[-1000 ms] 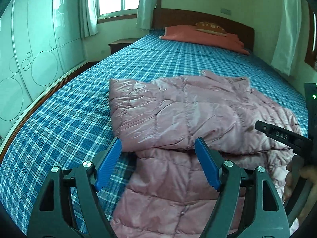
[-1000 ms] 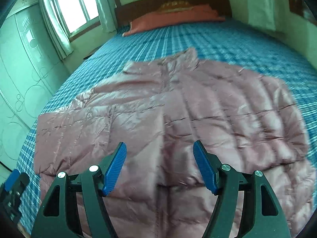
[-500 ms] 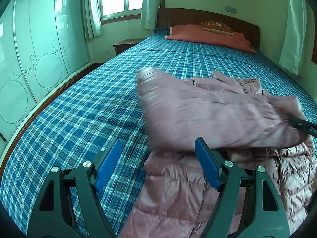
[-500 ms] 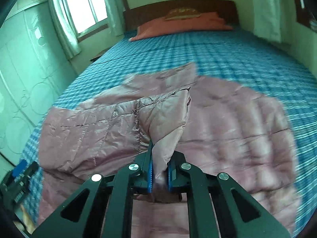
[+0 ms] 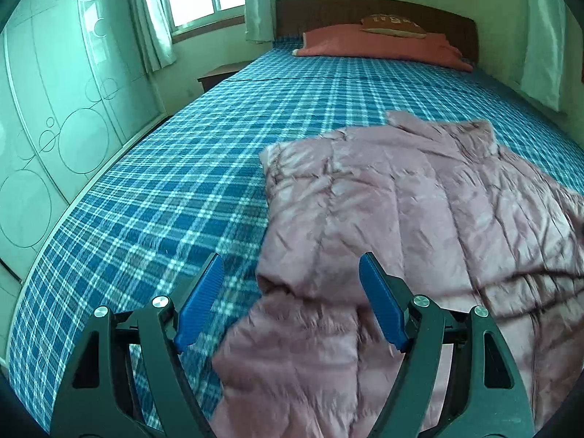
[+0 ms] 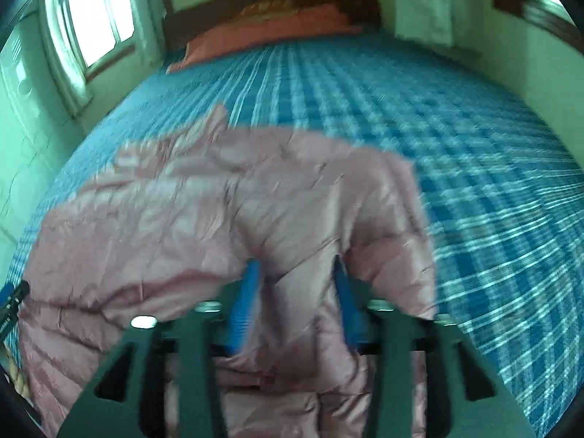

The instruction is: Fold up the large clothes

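Note:
A pink quilted down jacket [image 5: 394, 219] lies on the blue plaid bed, its sleeve folded across the body. My left gripper [image 5: 290, 301] is open and empty, hovering over the jacket's lower left edge. In the blurred right wrist view the jacket [image 6: 182, 226] fills the near left, and my right gripper [image 6: 295, 306] has its jaws apart, with a fold of jacket fabric lying loosely between the blue pads [image 6: 244, 303]. The left gripper's tip [image 6: 12, 297] shows at the left edge.
The blue plaid bed [image 5: 175, 189] stretches to a dark wooden headboard [image 5: 365, 5] with a red pillow [image 5: 379, 45]. A green wardrobe [image 5: 54, 102] runs along the left; a nightstand [image 5: 219, 73] stands under the window.
The right gripper, shut on the jacket sleeve half a second ago, has carried it across and opened. The sleeve now lies folded over the body. The left gripper stayed open.

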`<state>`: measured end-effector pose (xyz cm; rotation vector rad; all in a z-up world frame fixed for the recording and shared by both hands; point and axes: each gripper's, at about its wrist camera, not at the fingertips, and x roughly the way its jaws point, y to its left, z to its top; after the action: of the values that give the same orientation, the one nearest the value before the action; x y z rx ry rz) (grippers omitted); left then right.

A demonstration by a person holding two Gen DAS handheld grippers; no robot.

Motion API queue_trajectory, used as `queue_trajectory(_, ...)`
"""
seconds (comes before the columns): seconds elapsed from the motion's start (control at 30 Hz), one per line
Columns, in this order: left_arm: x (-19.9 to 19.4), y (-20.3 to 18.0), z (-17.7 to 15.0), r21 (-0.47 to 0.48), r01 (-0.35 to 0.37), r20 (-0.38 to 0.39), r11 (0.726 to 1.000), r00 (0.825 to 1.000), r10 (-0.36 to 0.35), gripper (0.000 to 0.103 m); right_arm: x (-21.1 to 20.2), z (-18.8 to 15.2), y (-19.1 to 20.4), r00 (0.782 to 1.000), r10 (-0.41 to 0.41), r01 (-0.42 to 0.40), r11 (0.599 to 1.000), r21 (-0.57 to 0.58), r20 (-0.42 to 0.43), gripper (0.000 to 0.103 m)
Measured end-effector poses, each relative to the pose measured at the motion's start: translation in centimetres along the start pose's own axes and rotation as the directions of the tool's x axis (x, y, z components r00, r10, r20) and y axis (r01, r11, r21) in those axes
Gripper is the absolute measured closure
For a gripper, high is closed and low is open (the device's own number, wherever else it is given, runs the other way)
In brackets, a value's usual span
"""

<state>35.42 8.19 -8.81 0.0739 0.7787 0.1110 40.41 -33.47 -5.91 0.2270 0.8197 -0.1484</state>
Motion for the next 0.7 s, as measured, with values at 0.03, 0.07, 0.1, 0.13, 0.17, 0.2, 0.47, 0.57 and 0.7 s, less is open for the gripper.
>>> queue_trajectory(0.03,0.4,0.2,0.5,-0.017,-0.002,0.001,1.0,1.0,0.002,0.027,-0.3,0.4,0.0,1.0,-0.009,0.009,1.0,0.001,0.025,0.045)
queue_trajectory(0.07,0.8,0.4,1.0,-0.031,-0.004,0.001,1.0,1.0,0.004,0.027,-0.4,0.9,0.4,0.999,-0.004,0.004,1.0,-0.004,0.041,0.045)
queue_trajectory(0.1,1.2,0.5,1.3,-0.041,-0.004,-0.002,0.999,1.0,0.004,0.027,-0.2,1.3,0.9,0.999,0.006,-0.006,1.0,-0.01,0.048,0.045)
queue_trajectory(0.13,1.7,0.6,1.7,-0.053,-0.003,-0.005,0.999,1.0,0.003,0.027,0.2,1.5,1.2,0.999,0.019,-0.018,1.0,-0.015,0.045,0.045)
queue_trajectory(0.17,2.2,0.5,2.0,-0.061,-0.003,-0.01,0.998,1.0,0.002,0.027,1.1,1.9,1.6,0.998,0.046,-0.045,0.999,-0.019,0.031,0.045)
queue_trajectory(0.2,2.6,0.4,2.3,-0.066,-0.003,-0.015,0.998,1.0,0.002,0.027,2.2,2.0,2.0,0.998,0.056,-0.055,0.998,-0.024,0.013,0.045)
queue_trajectory(0.47,6.5,-0.5,1.7,-0.043,-0.04,-0.091,0.998,0.995,0.036,0.025,6.4,0.5,3.1,0.999,-0.01,0.007,0.996,-0.087,-0.042,0.045)
queue_trajectory(0.57,6.7,-0.2,1.6,-0.061,-0.028,-0.101,0.998,0.995,0.022,0.025,4.7,0.4,3.1,1.0,-0.024,0.022,0.995,-0.094,-0.012,0.045)
queue_trajectory(0.7,6.8,0.2,1.5,-0.078,-0.013,-0.104,0.997,0.995,0.005,0.025,2.2,-1.0,2.8,0.999,-0.03,0.031,0.996,-0.087,0.021,0.045)
